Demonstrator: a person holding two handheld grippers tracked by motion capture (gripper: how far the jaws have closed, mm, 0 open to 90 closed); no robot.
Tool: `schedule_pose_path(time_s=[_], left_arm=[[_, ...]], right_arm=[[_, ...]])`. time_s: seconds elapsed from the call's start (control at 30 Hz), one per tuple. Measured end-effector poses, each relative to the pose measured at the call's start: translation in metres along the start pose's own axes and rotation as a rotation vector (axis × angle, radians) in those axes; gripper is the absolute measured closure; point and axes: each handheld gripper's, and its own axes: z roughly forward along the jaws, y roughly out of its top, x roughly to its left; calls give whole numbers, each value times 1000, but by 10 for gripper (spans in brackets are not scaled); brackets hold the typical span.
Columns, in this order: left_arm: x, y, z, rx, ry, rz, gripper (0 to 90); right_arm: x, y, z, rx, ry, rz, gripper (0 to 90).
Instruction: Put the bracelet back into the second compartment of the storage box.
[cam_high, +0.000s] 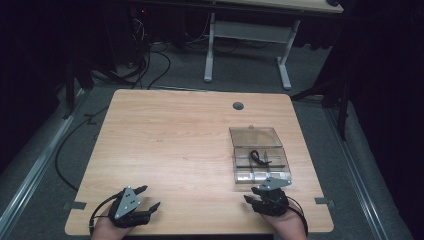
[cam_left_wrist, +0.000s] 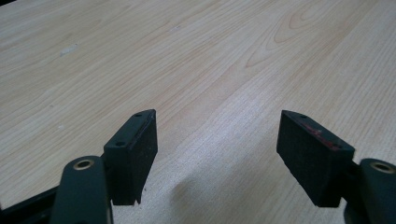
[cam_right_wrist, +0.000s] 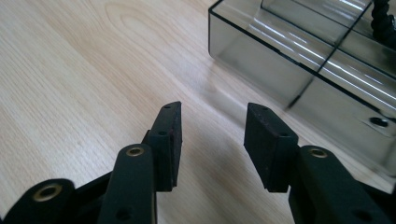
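Box (cam_high: 260, 160) just beyond right gripper (cam_high: 256, 194), jaws apart.

Wooden tabletop (cam_high: 170, 145) under dim light. Left tool (cam_high: 148, 198) at near-left edge, jaws spread wide, nothing between them, grey three-cornered plate on top. Right tool (cam_high: 252, 194) at near-right edge, jaws apart, just short of clear compartment box (cam_high: 260, 160). Box lid (cam_high: 252, 136) open, lying flat on far side. Small black item (cam_high: 259, 157) inside middle row. Round grommet hole (cam_high: 238, 106) near far edge. Second desk (cam_high: 250, 30) and cables (cam_high: 150, 65) on floor beyond.
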Motion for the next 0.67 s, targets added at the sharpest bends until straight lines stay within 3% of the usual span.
schedule_pose_path(time_s=[0.17,0.2,0.23,0.27,0.3,0.67], left_arm=[[0,0,0,0,3,-1,296],[0,0,0,1,3,1,296],[0,0,0,1,3,1,296],[0,0,0,1,3,1,296],[0,0,0,1,6,0,296],[0,0,1,6,10,0,298]], right_arm=[[-2,-10,6,-72,26,38,577],[-2,-12,7,-95,25,38,577],[-2,-18,8,-152,35,42,576],[-2,-18,8,-152,35,42,576],[0,-20,6,-191,26,25,574],[4,-20,8,-169,11,-5,549]])
